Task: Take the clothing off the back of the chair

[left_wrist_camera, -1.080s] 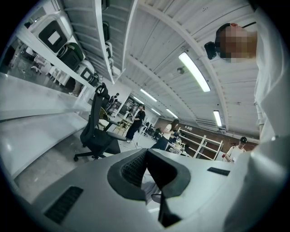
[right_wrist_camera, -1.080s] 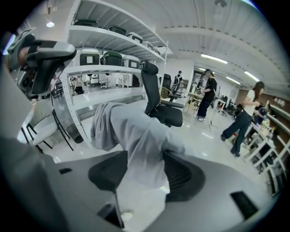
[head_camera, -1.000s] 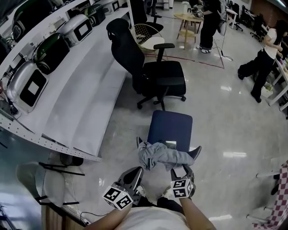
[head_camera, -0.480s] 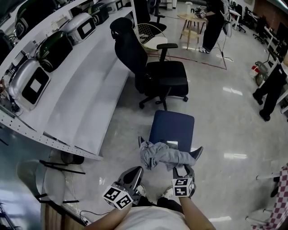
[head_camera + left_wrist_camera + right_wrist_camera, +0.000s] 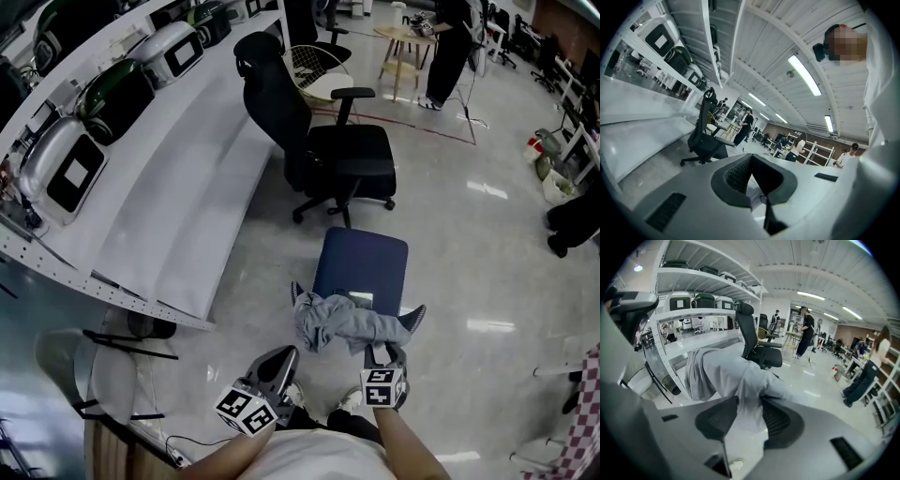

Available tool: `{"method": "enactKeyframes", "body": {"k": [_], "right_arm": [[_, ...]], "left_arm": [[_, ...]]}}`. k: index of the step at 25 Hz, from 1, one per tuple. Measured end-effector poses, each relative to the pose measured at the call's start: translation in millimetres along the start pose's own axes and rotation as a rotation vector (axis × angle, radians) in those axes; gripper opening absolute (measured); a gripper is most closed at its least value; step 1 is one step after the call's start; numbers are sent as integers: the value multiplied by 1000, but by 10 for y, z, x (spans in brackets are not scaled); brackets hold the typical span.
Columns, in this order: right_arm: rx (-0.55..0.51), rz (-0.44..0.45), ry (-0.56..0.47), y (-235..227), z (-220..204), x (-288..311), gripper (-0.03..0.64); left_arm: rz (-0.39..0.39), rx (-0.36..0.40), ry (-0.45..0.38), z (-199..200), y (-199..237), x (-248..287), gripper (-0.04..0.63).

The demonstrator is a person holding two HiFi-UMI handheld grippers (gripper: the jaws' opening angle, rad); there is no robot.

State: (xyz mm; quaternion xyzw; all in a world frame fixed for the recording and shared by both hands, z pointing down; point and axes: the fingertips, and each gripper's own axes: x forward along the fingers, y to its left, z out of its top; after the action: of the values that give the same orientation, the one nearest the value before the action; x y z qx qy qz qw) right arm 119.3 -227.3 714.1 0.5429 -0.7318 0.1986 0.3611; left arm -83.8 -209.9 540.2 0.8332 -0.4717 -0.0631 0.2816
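Two-handed, holding the left claw (image 5: 284, 359) wide and empty just behind the blue chair (image 5: 361, 267); closing the right claw (image 5: 382, 353) onto the grey clothing (image 5: 342, 323) draped over that chair's back, fabric pinched between the jaws; facing a black office chair (image 5: 347, 155) beyond it.

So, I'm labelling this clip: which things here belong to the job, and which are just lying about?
Job: garment, draped over the blue chair back; right gripper, jaws just closing on the garment.
Lying about: black chair; shelf; cases; table.
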Motion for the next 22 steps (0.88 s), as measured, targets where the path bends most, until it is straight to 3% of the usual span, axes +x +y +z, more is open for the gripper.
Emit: {"method": "enactKeyframes", "body": {"k": [17, 22], "right_arm": [[27, -7, 7, -94, 0, -12, 45], [22, 7, -13, -81, 10, -49, 32]], "left_arm": [[-11, -22, -4, 22, 61, -16, 8], [-13, -26, -6, 22, 58, -47, 8]]}}
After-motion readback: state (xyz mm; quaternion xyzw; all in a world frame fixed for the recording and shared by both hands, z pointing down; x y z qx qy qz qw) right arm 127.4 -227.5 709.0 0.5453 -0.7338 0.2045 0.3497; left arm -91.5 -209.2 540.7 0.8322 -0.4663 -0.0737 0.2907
